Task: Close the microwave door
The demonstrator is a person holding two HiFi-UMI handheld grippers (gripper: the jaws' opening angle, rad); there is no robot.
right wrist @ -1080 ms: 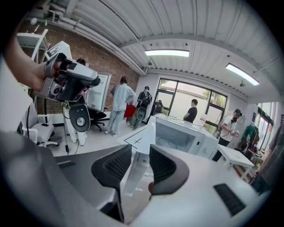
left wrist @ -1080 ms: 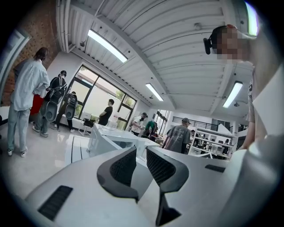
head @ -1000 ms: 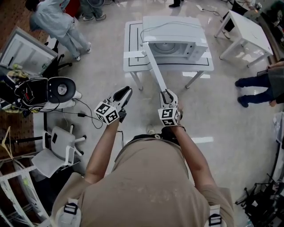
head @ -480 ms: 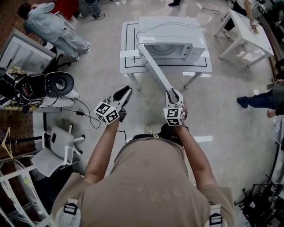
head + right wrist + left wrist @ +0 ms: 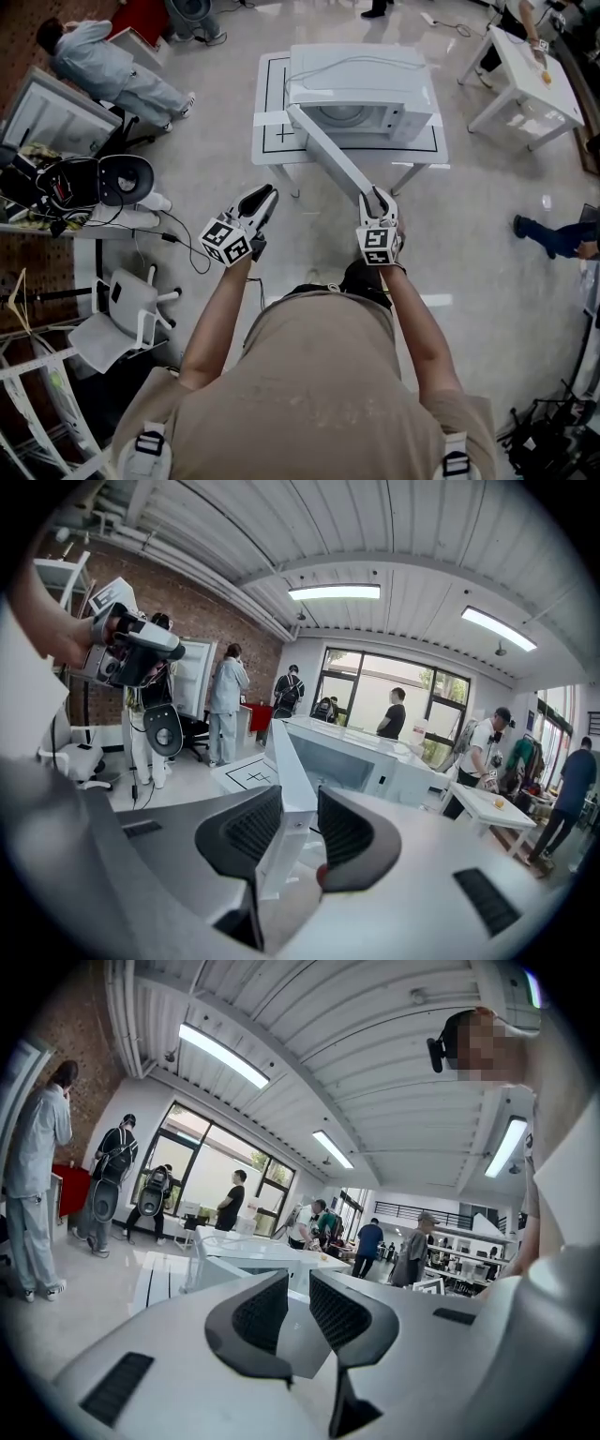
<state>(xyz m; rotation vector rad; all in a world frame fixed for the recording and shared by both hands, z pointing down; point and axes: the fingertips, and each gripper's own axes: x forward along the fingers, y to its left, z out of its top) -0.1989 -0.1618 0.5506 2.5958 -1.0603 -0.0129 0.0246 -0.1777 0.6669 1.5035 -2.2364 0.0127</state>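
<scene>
Glossy floor (image 5: pixel 487 262), right gripper (image 5: pixel 378 195) outstretched, clamping door (image 5: pixel 330 150)

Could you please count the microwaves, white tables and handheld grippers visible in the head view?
Microwave: 1
White tables: 2
Grippers (left gripper, right gripper): 2
Total: 5
</scene>
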